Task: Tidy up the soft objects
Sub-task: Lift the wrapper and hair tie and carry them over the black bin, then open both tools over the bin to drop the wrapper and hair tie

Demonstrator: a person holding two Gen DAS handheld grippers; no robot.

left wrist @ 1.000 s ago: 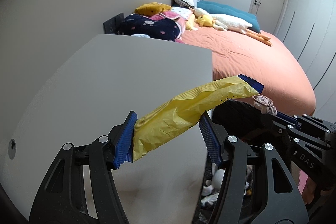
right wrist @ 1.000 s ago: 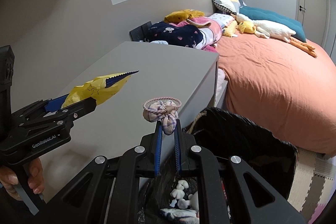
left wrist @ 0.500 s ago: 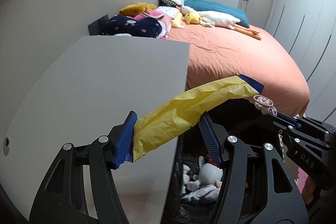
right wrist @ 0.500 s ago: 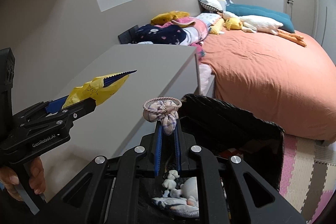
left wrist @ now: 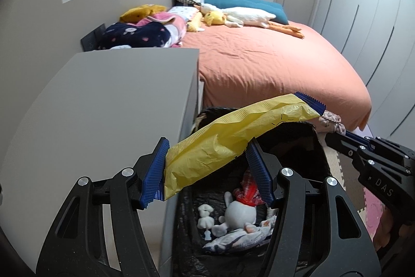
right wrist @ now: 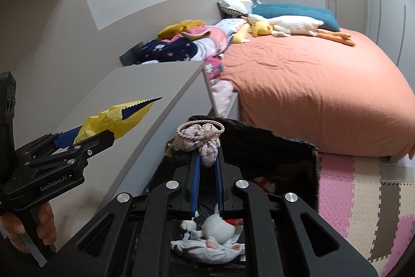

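Note:
My left gripper (left wrist: 206, 147) is shut on a crumpled yellow packet (left wrist: 233, 136) with a blue serrated end, which sticks out up and to the right. It also shows at the left of the right wrist view as the left gripper (right wrist: 103, 136). My right gripper (right wrist: 207, 159) is shut on a plaid fabric hair tie (right wrist: 205, 140) with a pink cord loop. Both hang over an open black basket (right wrist: 285, 140), seen below as the basket (left wrist: 317, 139). Inside it lie a white plush bunny (left wrist: 238, 214), a red-checked cloth and other small soft toys.
A grey cabinet top (left wrist: 116, 100) stands directly left of the basket. Behind is a bed with an orange cover (left wrist: 272, 64), pillows, folded blankets (left wrist: 145, 30) and a plush goose (left wrist: 246, 16). Pink and beige foam floor mats (right wrist: 363, 186) lie to the right. A hand (right wrist: 44, 225) holds the left gripper's handle.
Both grippers have moved right, from over the grey cabinet top to above the black basket, whose contents now show. Each still holds its item.

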